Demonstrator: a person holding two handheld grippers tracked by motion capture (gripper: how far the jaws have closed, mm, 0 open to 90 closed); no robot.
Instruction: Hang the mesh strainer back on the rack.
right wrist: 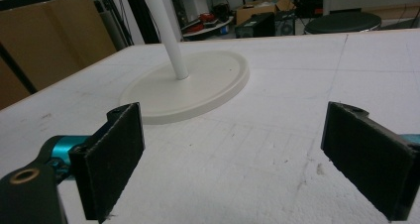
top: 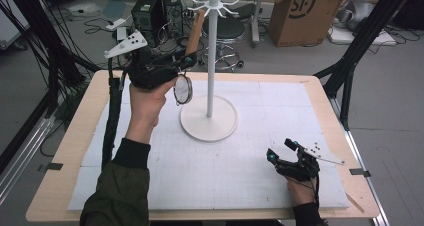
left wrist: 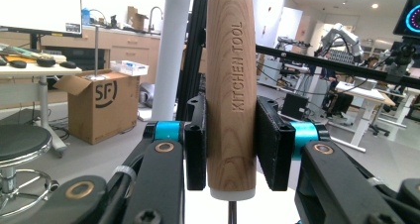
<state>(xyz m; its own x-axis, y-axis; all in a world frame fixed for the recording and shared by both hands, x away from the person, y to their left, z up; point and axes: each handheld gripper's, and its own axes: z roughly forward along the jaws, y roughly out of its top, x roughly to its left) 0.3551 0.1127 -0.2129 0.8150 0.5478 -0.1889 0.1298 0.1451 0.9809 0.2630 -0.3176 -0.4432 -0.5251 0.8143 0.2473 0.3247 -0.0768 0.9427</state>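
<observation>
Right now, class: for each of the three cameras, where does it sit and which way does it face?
High view: above the person's side, looking down on the table; both forearms and grippers show.
Left gripper view: on the left gripper, looking along jaws clamped on the wooden handle.
Right gripper view: on the right gripper, low over the table, open jaws facing the stand.
All three views share the stand.

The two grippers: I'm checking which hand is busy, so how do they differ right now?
The left gripper is shut on the wooden-handled strainer, raised beside the white stand; the right gripper is open, holding nothing, low over the white mat. Both have black padded jaws.
</observation>
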